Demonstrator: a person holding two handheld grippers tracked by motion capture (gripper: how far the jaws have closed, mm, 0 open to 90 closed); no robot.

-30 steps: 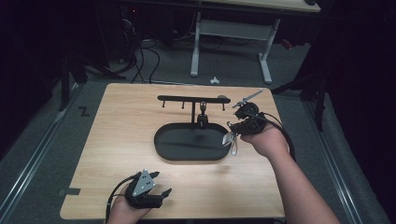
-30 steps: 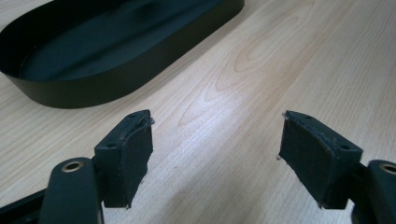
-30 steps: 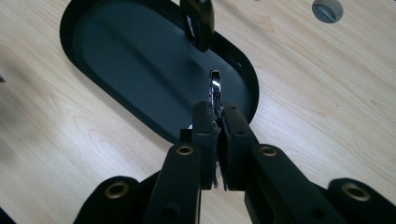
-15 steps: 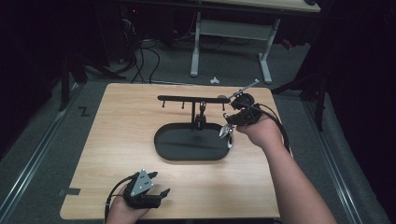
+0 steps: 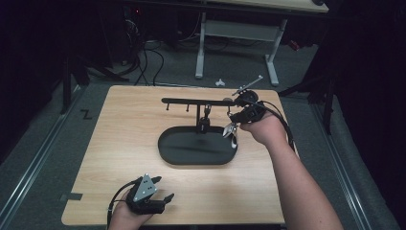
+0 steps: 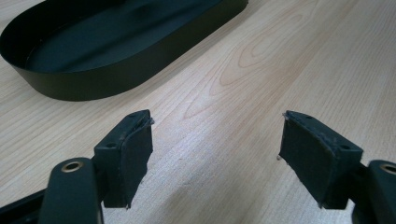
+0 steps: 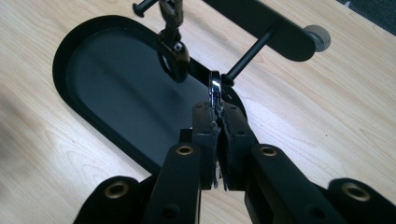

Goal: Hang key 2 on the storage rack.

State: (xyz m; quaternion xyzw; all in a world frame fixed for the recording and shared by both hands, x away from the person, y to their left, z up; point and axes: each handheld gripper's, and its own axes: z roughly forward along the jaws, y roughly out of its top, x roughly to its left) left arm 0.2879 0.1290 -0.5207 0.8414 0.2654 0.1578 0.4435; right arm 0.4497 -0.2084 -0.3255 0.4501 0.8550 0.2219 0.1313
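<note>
right gripper [image 5: 235, 123]: clenched on a ring [image 7: 215, 87], shiny metal, pinched edge-on so the loop stands clear above the pads and can slide over a peg
ring [image 5: 231, 130]: at right end of the tray [image 5: 168, 152], just below the rack's bar, off the desk [image 5: 119, 143], carried in the air; something shiny hangs under it in the high view, too small to tell what
rack [image 5: 196, 101]: black bar on a post rising from the tray, short pegs sticking out sideways, made for hanging small things
peg [image 7: 247, 56]: nearest one, points toward the gripper, tip just beside the ring, not through it yet
hanging piece [image 7: 173, 60]: dark clip-like item already dangling from the bar over the tray, left of the ring in the right gripper view
tray [image 7: 107, 88]: oval, dark, low wall, sits under the bar, likely to catch anything that drops
right hand [image 5: 262, 129]: reaches in from the right edge of the desk, wrist angled so the gripper faces along the peg
left gripper [image 6: 217, 156]: released, pads wide apart, nothing between them, bare wood under them
left gripper place [image 5: 146, 196]: near front edge of desk, well apart from the tray, parked out of the way, no part in the hanging
step, judged: ring being lined up with the peg; hang not yet done
next, judged: loop needs centring on the peg tip before pushing on; thin edge-on pinch could let the ring twist
risk, judged: bumping the dangling piece or the bar, ring slipping into the tray
</note>
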